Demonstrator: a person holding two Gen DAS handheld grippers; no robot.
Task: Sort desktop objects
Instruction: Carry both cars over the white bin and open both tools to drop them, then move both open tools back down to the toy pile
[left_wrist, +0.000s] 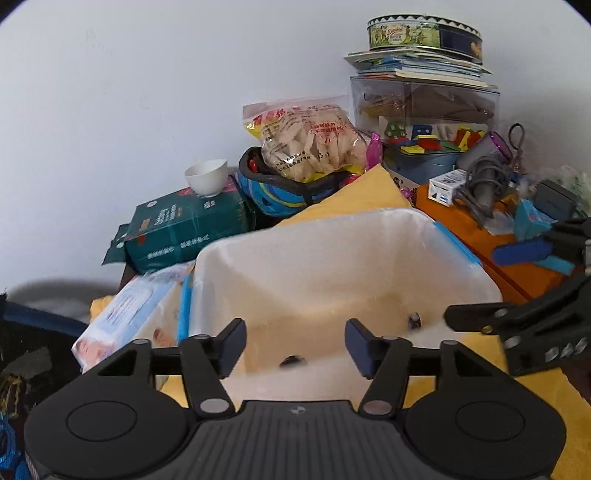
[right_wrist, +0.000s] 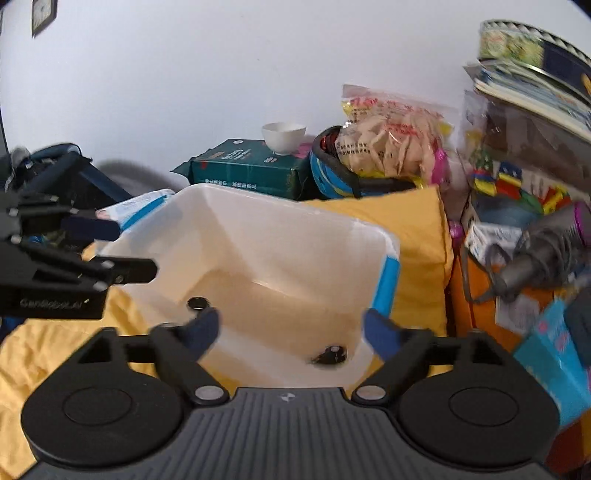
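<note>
Both claws, left gripper (left_wrist: 295, 349) and right gripper (right_wrist: 291, 332), hang apart and empty over the white bin (left_wrist: 369, 229), where two small dark bits (right_wrist: 330, 355) lie sorted.

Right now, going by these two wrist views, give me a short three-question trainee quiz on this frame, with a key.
1. True or false: the left gripper is clamped on an object.
2. Multiple choice: the white bowl sits on A) the green package, B) the orange box, C) the yellow cloth.
3. Fill in: the small dark items lie inside the ____ bin.

Key:
1. False; its jaws stand apart with nothing between them, as do those of the right gripper.
2. A.
3. White (translucent plastic).
</note>
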